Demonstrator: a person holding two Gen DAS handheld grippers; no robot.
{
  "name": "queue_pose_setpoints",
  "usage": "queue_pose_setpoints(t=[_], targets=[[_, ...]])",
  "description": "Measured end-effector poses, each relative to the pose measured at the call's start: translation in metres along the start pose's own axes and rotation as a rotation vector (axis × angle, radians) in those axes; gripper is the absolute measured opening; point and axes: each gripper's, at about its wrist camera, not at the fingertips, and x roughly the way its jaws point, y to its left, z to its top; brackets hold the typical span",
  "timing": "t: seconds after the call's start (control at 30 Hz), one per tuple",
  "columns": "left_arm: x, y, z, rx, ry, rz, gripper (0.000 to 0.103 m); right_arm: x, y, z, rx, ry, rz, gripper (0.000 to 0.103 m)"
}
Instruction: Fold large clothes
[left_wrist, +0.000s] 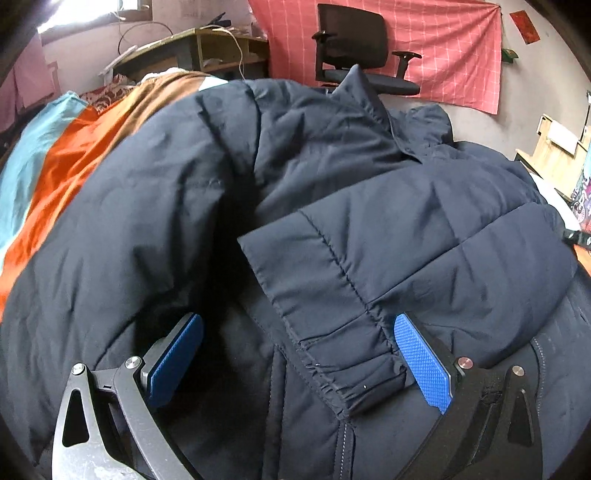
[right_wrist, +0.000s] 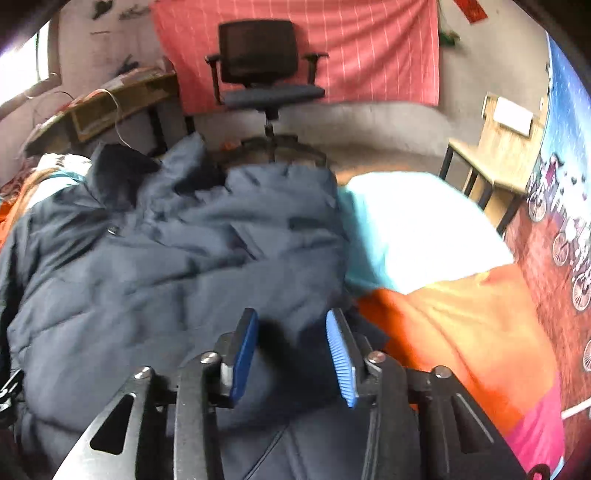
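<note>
Currently the navy puffer jacket (left_wrist: 332, 177) lies spread on the bed (right_wrist: 461, 314), one sleeve cuff (left_wrist: 343, 354) already folded across its front. Left gripper (left_wrist: 295, 354) gapes wide, straddling that cuff, pads clear. Right gripper (right_wrist: 291, 354) is part open over the jacket's edge, empty, likely lining up a grab.

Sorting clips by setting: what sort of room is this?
Likely a bedroom or dorm room: a dark jacket lies on a bed's striped blanket, with an office chair and a cluttered desk behind.

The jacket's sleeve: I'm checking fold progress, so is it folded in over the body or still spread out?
Folded in: the sleeve lies across the navy jacket, its elastic cuff resting on the front.
</note>
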Motion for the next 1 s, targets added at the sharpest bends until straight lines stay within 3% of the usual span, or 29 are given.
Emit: queue_pose_setpoints(t=[0.1,0.27,0.5,0.63,0.77,0.87,0.93,0.97,1.0], targets=[[0.005,-0.001,-0.005,0.004,-0.01,0.008,0.102,0.019,0.001,-0.008,-0.008,0.037,0.01,0.036],[0.011,-0.005,-0.006,0.01,-0.012,0.015,0.102,0.041,0.015,-0.015,-0.091,0.073,-0.047,0.038],[0.001,0.0,-0.006,-0.02,-0.035,-0.005,0.102,0.045,0.012,-0.028,-0.096,0.02,-0.068,0.038],[-0.034,0.015,-0.011,-0.123,-0.094,-0.046,0.102,0.042,0.009,-0.029,-0.087,0.001,-0.075,0.044],[-0.069,0.036,-0.03,-0.25,-0.13,-0.087,0.102,0.038,0.006,-0.029,-0.063,-0.013,-0.093,0.058],[-0.093,0.061,-0.049,-0.359,-0.132,-0.056,0.102,0.036,0.007,-0.029,-0.065,-0.019,-0.107,0.064],[-0.108,0.085,-0.064,-0.453,-0.137,-0.038,0.102,0.033,0.008,-0.028,-0.069,-0.027,-0.132,0.074],[-0.113,0.094,-0.069,-0.488,-0.14,-0.033,0.102,0.028,0.009,-0.026,-0.064,-0.035,-0.155,0.085],[-0.119,0.106,-0.075,-0.533,-0.145,-0.021,0.102,0.018,0.009,-0.025,-0.05,-0.059,-0.174,0.085]])
